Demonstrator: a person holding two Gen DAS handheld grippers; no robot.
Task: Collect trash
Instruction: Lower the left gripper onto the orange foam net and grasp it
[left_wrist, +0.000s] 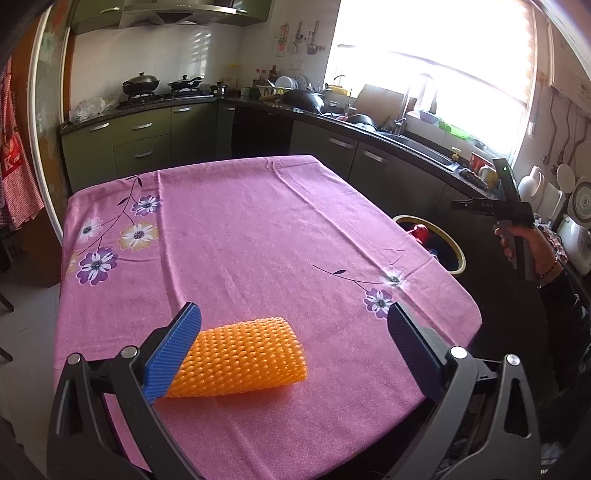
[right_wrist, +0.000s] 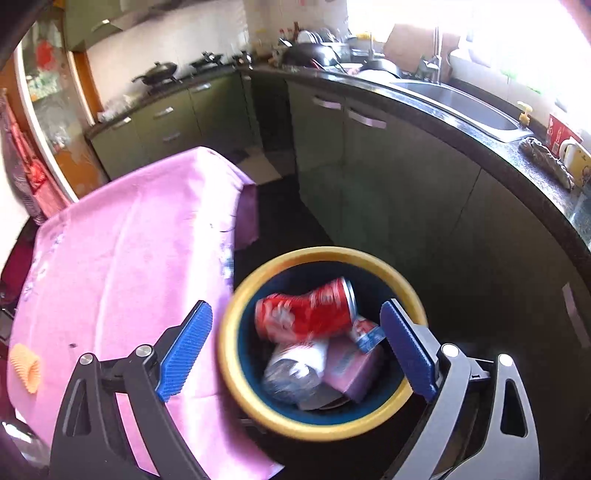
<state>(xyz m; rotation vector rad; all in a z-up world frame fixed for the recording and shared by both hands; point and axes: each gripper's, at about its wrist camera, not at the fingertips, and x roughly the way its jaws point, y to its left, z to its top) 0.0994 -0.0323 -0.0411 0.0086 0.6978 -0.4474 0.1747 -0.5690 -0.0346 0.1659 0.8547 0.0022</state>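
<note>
At the table's near edge, the left gripper (left_wrist: 293, 332), jaws apart, brackets the orange foam net (left_wrist: 240, 360); closing comes next. Right gripper (right_wrist: 295, 347), apart and empty, hangs over the bin (right_wrist: 236, 354).

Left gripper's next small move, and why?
Probably ease the left gripper forward and shut on the orange foam net: its fingers are open around it, the net lies alone on the table, and the bin already holds the can.

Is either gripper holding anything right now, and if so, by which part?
Nothing is held. The left gripper is open around the orange foam net on the table. The right gripper is open and empty above the trash bin.
</note>
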